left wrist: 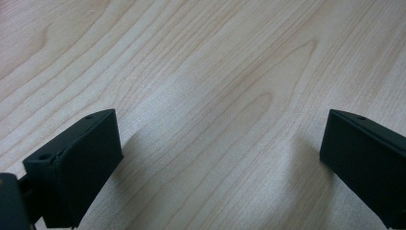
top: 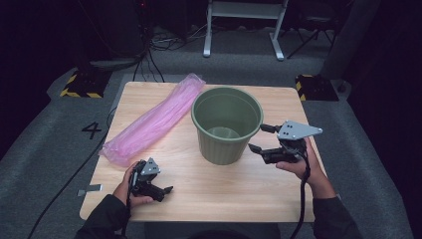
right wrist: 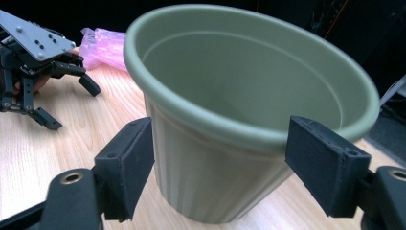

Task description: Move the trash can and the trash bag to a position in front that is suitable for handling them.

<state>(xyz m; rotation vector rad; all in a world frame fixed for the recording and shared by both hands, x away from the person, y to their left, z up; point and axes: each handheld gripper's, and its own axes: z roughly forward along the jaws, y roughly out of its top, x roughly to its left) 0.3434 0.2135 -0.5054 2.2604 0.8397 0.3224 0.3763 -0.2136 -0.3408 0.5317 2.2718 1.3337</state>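
The green bucket (top: 227, 124) stands upright just left of the right tongs (top: 260, 138), wide apart and empty at its rim, far nearer than the wide left tongs (top: 166, 191).

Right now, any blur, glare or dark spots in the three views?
High view: table evenly lit, surroundings near black, image soft overall. Left gripper view: wood grain sharp, the jaws cast soft shadows on the table, no glare. Right gripper view: green pot and the right gripper's jaws are fairly sharp, the pink bag and left gripper behind are slightly soft, background dark.
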